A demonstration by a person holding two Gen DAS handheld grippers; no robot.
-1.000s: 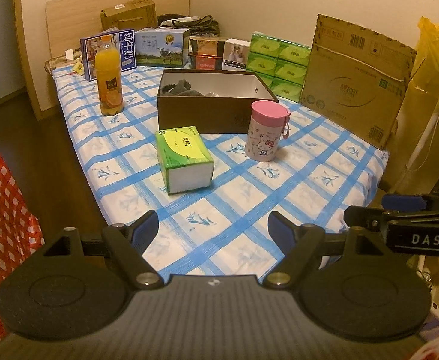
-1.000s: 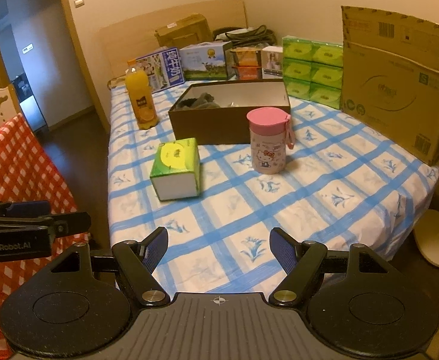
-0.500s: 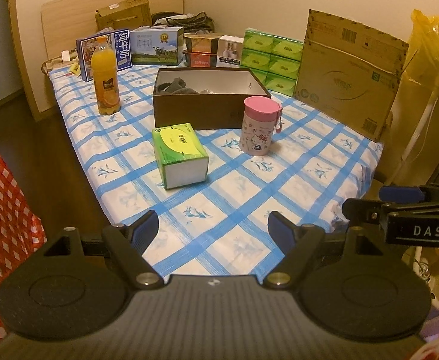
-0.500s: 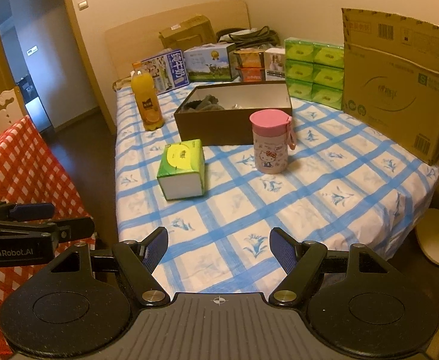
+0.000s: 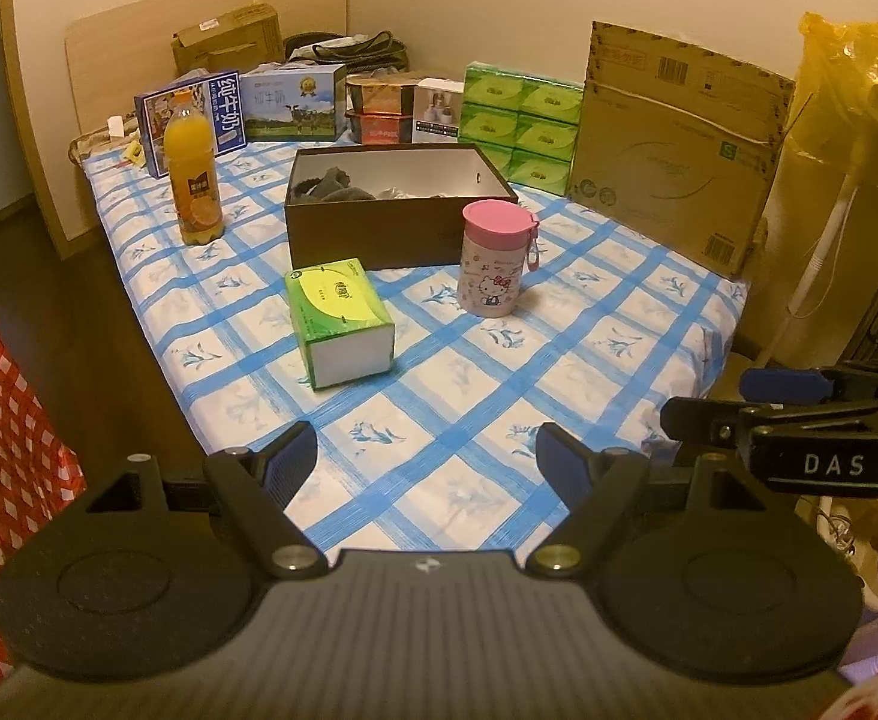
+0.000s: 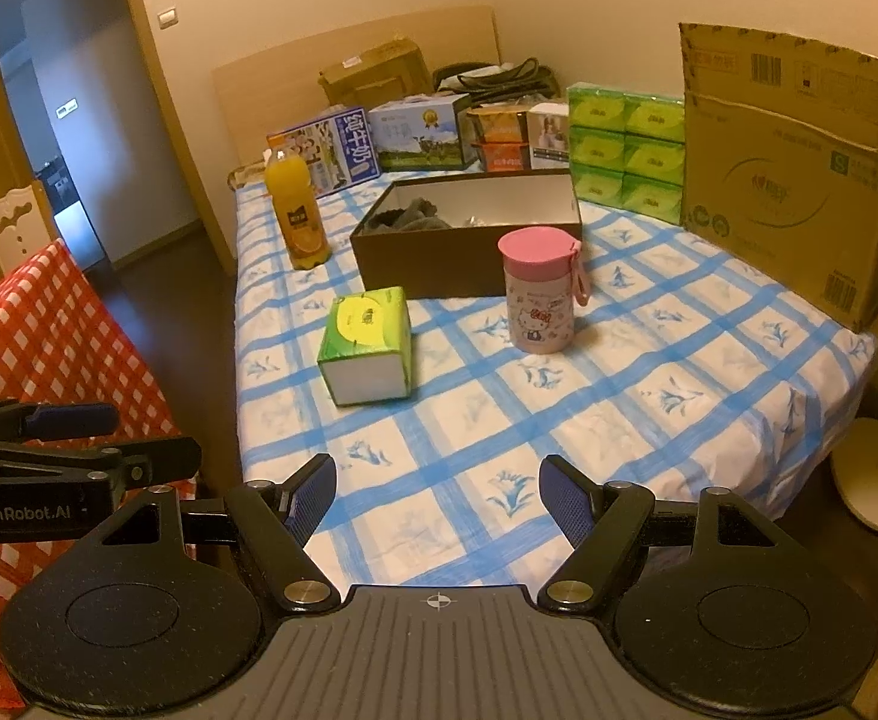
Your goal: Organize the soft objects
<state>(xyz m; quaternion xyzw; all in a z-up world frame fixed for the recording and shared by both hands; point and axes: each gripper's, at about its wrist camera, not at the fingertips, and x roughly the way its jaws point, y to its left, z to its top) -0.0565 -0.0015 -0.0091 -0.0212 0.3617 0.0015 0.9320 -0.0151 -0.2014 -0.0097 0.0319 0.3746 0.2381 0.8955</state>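
Both the left gripper (image 5: 428,461) and the right gripper (image 6: 437,491) are held spread and empty at the lower frame edge. The green soft-pack tissue block (image 5: 339,319) lies at frame centre on the blue-checked bed (image 5: 589,324). If gripped too hard, it is likely crushed; the nearby pink-lidded cartoon cup (image 5: 495,258) may be toppled during transfer to the brown open cardboard box (image 5: 397,204).

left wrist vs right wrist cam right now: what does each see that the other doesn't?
Only the left wrist view shows the yellow plastic-wrapped item at far right. Only the right wrist view shows the open doorway and a white round base on the floor. Both share the green tissue pack, pink-lidded cup, brown box, juice bottle and big cardboard carton. Each view shows its own gripper open and empty: left gripper, right gripper.
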